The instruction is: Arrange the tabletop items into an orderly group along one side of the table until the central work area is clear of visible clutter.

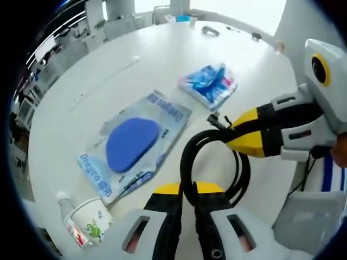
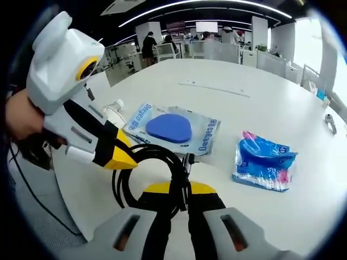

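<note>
Pinching glossy black coiled cable (image 1: pixel 238 168) — both grippers (yellow-tipped) clamped.

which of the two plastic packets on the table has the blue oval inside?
The large clear flat packet with a blue oval pad, lying nearer the coiled black cable; the small crumpled blue-and-pink packet has none.

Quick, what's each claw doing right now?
Left claw: shut on the black cable.
Right claw: shut on the same black cable.
</note>
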Available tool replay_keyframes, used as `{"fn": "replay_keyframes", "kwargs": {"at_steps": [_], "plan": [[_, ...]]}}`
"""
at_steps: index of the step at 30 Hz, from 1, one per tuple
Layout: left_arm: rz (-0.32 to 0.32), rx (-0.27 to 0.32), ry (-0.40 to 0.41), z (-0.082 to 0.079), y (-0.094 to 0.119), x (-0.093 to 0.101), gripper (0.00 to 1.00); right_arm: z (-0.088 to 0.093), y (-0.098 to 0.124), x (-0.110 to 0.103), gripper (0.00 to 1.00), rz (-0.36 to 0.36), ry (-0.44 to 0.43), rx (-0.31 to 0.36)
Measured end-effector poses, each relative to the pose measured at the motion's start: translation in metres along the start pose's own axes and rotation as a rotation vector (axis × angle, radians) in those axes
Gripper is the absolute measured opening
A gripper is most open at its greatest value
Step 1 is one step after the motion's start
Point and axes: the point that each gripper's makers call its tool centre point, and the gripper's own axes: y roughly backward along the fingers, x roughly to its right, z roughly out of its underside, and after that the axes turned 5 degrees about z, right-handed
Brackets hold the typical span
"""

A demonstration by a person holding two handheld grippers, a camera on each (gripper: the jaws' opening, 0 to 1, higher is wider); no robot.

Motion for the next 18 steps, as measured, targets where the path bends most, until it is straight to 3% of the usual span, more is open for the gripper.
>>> {"fn": "replay_keyframes", "kwargs": {"at_steps": [18], "plan": [[0.059,0.004,-0.06,-0.036,-0.02,0.033,0.02,0.008,0.021,0.046,0.07,0.066,-0.032,-0.003]]}}
